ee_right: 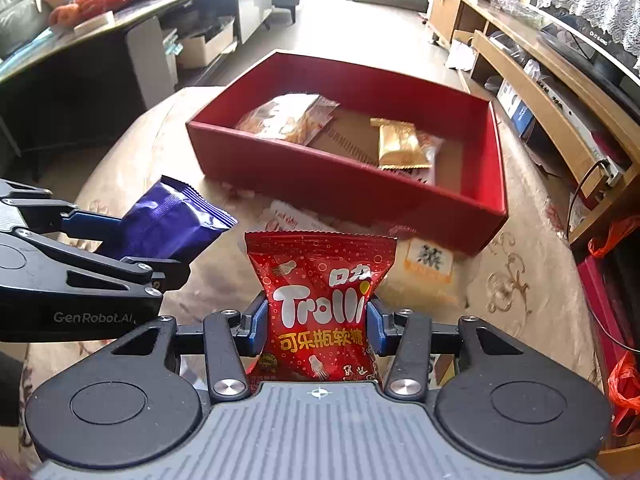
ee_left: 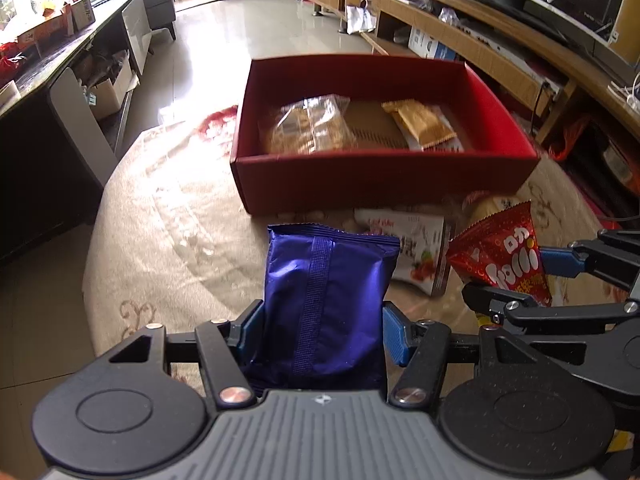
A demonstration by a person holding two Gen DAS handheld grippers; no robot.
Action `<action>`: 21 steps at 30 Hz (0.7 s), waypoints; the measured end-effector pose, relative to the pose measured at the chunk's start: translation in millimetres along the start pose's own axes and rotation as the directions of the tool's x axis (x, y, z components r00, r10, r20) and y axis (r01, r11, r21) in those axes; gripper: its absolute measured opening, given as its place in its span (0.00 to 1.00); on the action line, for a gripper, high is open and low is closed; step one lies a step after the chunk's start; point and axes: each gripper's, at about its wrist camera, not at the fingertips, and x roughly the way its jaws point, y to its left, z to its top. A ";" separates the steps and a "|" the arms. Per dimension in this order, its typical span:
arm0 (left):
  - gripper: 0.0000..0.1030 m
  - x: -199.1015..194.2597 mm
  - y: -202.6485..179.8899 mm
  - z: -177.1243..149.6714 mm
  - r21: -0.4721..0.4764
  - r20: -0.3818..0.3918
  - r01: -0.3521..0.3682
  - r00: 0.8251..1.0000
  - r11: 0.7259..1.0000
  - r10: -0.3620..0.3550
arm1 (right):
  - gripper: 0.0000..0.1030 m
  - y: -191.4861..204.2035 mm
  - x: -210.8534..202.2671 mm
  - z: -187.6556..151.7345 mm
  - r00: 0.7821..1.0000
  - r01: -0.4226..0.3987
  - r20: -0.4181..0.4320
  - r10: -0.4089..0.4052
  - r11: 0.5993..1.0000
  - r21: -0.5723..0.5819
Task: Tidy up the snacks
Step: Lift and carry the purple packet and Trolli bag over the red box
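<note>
My left gripper [ee_left: 322, 330] is shut on a shiny blue snack packet [ee_left: 326, 292], held upright above the patterned cloth. To its right, my right gripper [ee_right: 318, 324] is shut on a red Trolli gummy bag [ee_right: 320, 300]. Each gripper shows at the edge of the other's view, the blue snack packet [ee_right: 172, 220] at left, the red Trolli bag [ee_left: 502, 256] at right. Ahead stands an open red box [ee_left: 384, 182] holding a clear bag of biscuits [ee_left: 310, 124] and a gold packet [ee_left: 420, 122]. A white snack packet [ee_left: 416, 250] lies on the cloth before the red box [ee_right: 332, 188].
A pale packet with orange print [ee_right: 428, 266] lies near the box's front corner. A dark low table [ee_left: 48, 92] with clutter is at left, a wooden TV shelf [ee_left: 500, 52] at right. Tiled floor [ee_left: 248, 28] stretches beyond the box.
</note>
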 end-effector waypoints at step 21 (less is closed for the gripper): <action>0.53 -8.7 -16.6 39.7 0.009 0.099 -0.037 0.994 0.999 0.036 | 0.54 -24.8 -8.5 26.3 0.995 0.040 0.086 -0.047 0.996 0.084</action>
